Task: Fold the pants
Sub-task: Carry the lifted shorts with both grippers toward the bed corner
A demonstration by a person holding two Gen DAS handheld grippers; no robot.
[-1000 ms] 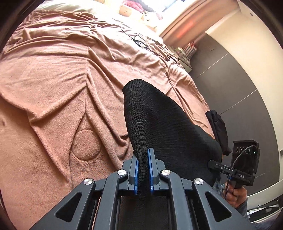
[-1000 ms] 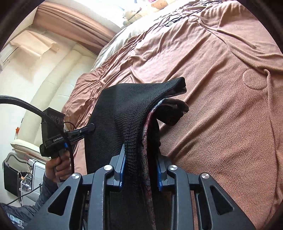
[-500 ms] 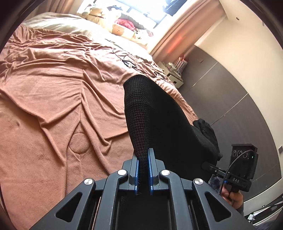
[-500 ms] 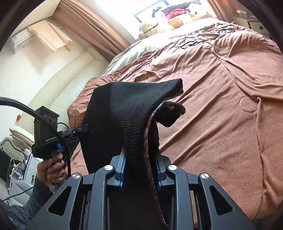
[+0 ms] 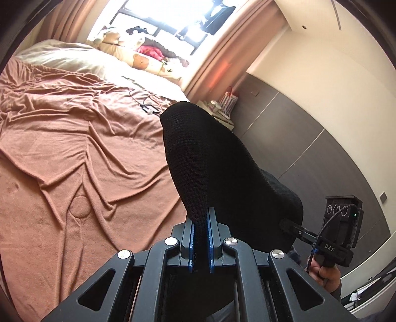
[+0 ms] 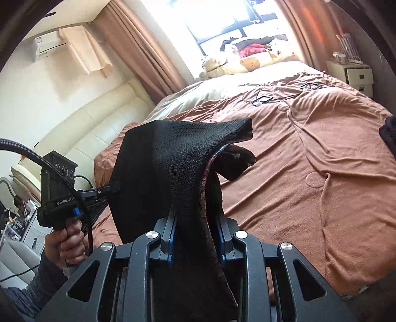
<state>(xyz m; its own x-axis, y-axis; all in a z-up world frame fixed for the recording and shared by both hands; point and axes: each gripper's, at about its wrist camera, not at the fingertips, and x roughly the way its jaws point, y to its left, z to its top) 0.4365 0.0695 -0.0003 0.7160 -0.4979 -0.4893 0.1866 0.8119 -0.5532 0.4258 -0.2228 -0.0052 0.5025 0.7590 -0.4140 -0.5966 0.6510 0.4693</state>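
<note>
Left-wrist view: left gripper (image 5: 200, 220) clamped on thin edge of black pants (image 5: 222, 173), frame centre, above brown bedspread (image 5: 74, 148). Right-wrist view: right gripper (image 6: 196, 228) clamped on thicker bunched pants fabric, lower centre.

I am in a home bedroom. A wide bed (image 5: 61, 153) covered with a rumpled brown blanket (image 6: 334, 161) fills most of both views. At the top of each frame, a bright window (image 6: 222, 22) with brown curtains (image 6: 138, 52) stands behind soft toys (image 5: 141, 59) and pillows. A cream padded headboard (image 6: 86, 133) and a wall air conditioner (image 6: 48, 47) sit at upper left of my right view, a white nightstand (image 6: 356, 76) at upper right.
</note>
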